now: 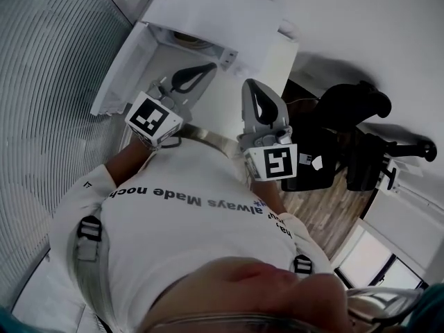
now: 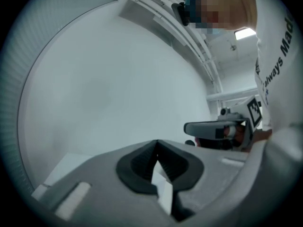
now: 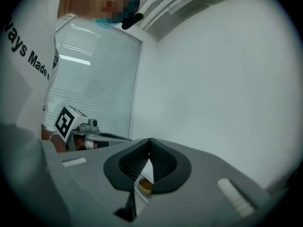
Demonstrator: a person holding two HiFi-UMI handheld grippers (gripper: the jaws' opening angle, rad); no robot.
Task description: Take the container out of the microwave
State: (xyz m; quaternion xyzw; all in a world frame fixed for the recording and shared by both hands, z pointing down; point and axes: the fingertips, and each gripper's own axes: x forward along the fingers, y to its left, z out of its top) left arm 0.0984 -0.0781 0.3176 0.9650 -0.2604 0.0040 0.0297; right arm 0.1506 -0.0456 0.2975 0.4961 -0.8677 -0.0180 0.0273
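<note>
The white microwave [image 1: 208,9] stands ahead of me in the head view, its door [image 1: 119,68] swung open to the left. A tan container [image 1: 184,39] shows dimly inside the cavity. My left gripper [image 1: 207,69] is held level just in front of the opening, jaws shut and empty. To its right, my right gripper [image 1: 251,83] is also shut and empty, pointing at the microwave's front. In the right gripper view a tan patch, probably the container [image 3: 145,187], shows low behind the closed right gripper [image 3: 150,141]. The left gripper [image 2: 157,143] faces a plain white surface.
A black chair [image 1: 333,137] and other dark gear stand on the wood floor [image 1: 326,214] to the right. Ribbed blinds [image 1: 48,82] fill the left side. The person's white shirt [image 1: 187,220] fills the lower middle. A window [image 1: 374,255] is at the lower right.
</note>
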